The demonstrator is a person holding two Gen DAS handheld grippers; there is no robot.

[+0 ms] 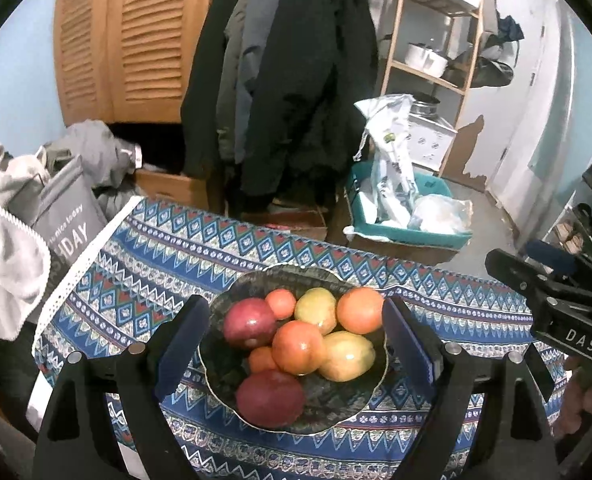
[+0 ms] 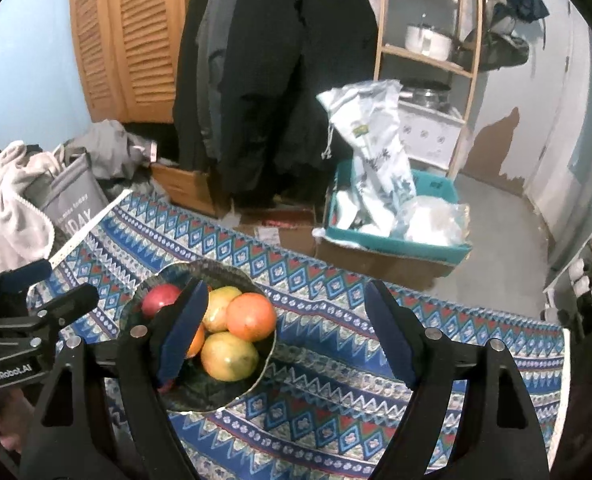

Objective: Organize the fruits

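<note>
Eight fruits lie heaped in one dark bowl point(image 1: 296, 420) with a scalloped rim, which stands on the surface under a blue patterned cloth point(image 1: 155, 280). In the left wrist view I count two dark red apples point(image 1: 249, 322), two large oranges point(image 1: 298, 346), two small orange ones point(image 1: 280, 303) and two yellow-green mangoes point(image 1: 346, 356); all sit inside the rim, touching one another, none on the cloth.

The left claw point(image 1: 293, 348) stands wide, holding nothing, and the bowl lies straight ahead of it, framed between its two blue pads. The right claw point(image 2: 285, 336) is also wide and holds nothing, but the bowl lies off to its left: its left pad crosses in front of the fruit while its right pad is over bare cloth. So the left claw is the one lined up on the bowl.

The near mango has its long axis running roughly across the left view, left to right, its blunter end toward the right; the round fruits have no axis to speak of.

With every fruit gathered in the bowl, the scene fits either a finished gathering or a pile waiting to be sorted out onto the cloth; these pictures do not settle which. No second dish or sorting place shows on the surface.
</note>
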